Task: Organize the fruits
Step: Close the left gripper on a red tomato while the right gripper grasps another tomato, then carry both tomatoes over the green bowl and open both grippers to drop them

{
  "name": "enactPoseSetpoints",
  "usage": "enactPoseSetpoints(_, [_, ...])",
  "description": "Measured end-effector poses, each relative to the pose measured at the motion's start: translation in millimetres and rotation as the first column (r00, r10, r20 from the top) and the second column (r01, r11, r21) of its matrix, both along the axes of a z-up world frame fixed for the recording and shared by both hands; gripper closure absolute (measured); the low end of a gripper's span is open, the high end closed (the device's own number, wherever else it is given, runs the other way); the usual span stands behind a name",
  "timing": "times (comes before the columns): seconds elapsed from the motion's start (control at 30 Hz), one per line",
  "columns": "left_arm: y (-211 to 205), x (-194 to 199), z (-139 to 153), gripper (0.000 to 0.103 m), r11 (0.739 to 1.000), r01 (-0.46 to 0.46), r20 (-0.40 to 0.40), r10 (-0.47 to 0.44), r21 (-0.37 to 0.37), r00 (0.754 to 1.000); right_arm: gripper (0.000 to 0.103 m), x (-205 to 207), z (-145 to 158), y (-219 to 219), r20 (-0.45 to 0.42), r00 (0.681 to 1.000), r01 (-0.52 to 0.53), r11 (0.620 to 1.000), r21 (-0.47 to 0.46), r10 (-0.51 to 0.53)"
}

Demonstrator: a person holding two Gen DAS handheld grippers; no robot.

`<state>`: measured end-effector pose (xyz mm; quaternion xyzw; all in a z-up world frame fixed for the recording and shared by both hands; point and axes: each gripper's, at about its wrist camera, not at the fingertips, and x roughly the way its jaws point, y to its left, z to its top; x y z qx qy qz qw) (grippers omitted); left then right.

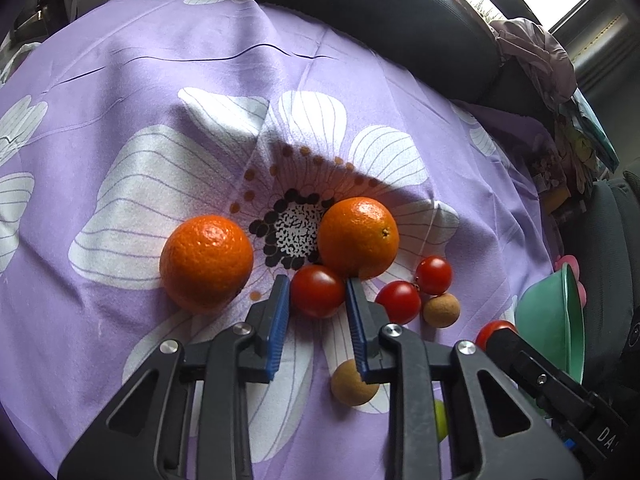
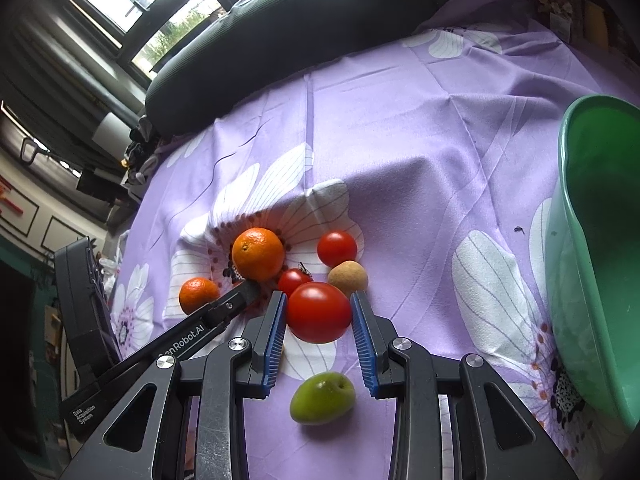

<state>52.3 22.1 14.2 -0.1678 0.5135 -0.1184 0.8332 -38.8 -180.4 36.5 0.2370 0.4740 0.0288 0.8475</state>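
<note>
Purple cloth printed with white flowers is covering the surface I am working over, with a black cushion along its far edge and a green bowl standing at the right. My left gripper is pressing its blue pads against a red tomato between two oranges, still down on the cloth. My right gripper is clamping a larger tomato, which is looking lifted above the fabric. Just beside them two more tomatoes and a brown fruit are lying together. Another brown fruit and a green fruit are lying nearer me.
</note>
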Motion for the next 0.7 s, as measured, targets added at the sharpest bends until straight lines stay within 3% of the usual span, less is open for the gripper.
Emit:
enactPoseSetpoints(0.13, [-3.1, -7.1, 9.8, 0.076, 1.0, 0.001, 0.027, -0.001, 0.0, 1.0, 0.068, -3.1, 4.5, -1.5, 0.012, 1.0, 0.005, 1.0, -0.002, -0.005])
enactPoseSetpoints(0.33, [-22.2, -33.5, 44.4, 0.076, 0.999, 0.05, 0.16, -0.052, 0.012, 0.986, 0.068, -15.5, 21.8, -10.1, 0.073, 0.997, 0.036, 0.999, -0.01, -0.035])
enactPoseSetpoints(0.7, [-83.5, -76.4, 96.3, 0.076, 0.974, 0.223, 0.361, -0.224, 0.045, 0.905, 0.068, -59.1, 63.3, -55.5, 0.217, 0.952, 0.23, 0.972, -0.046, -0.215])
